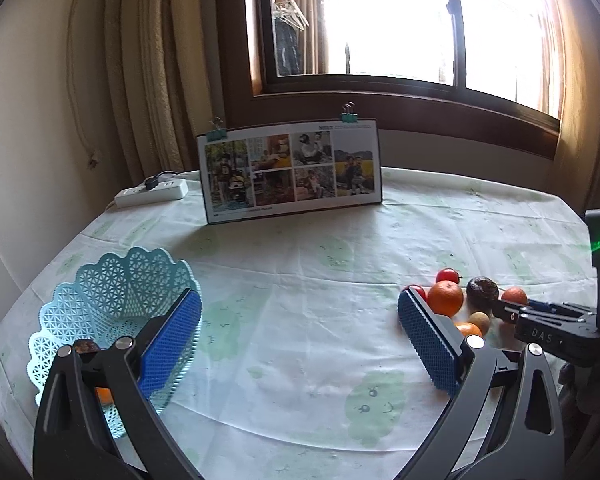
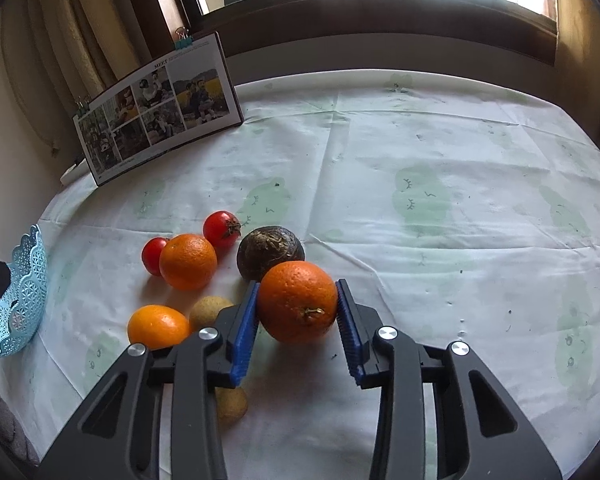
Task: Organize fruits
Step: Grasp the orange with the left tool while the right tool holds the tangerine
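My right gripper (image 2: 298,283) is shut on a large orange (image 2: 296,304), with a blue pad pressed against each side; the orange sits low over the tablecloth. Around it lie another orange (image 2: 188,262), two tomatoes (image 2: 221,229), a dark round fruit (image 2: 270,250), a small mandarin (image 2: 158,326) and two yellow-brown fruits (image 2: 210,312). My left gripper (image 1: 299,296) hangs open over the cloth, nothing between its pads. A light blue lattice basket (image 1: 112,300) sits just left of it. An orange fruit (image 1: 104,395) and a dark one (image 1: 85,347) show in the basket, partly hidden by my left finger.
A clipped photo board (image 1: 292,168) stands at the back of the table below the window. A white power strip (image 1: 152,192) lies at the back left by the curtain. The fruit pile (image 1: 460,300) lies on the right side of the green-printed tablecloth (image 1: 300,360).
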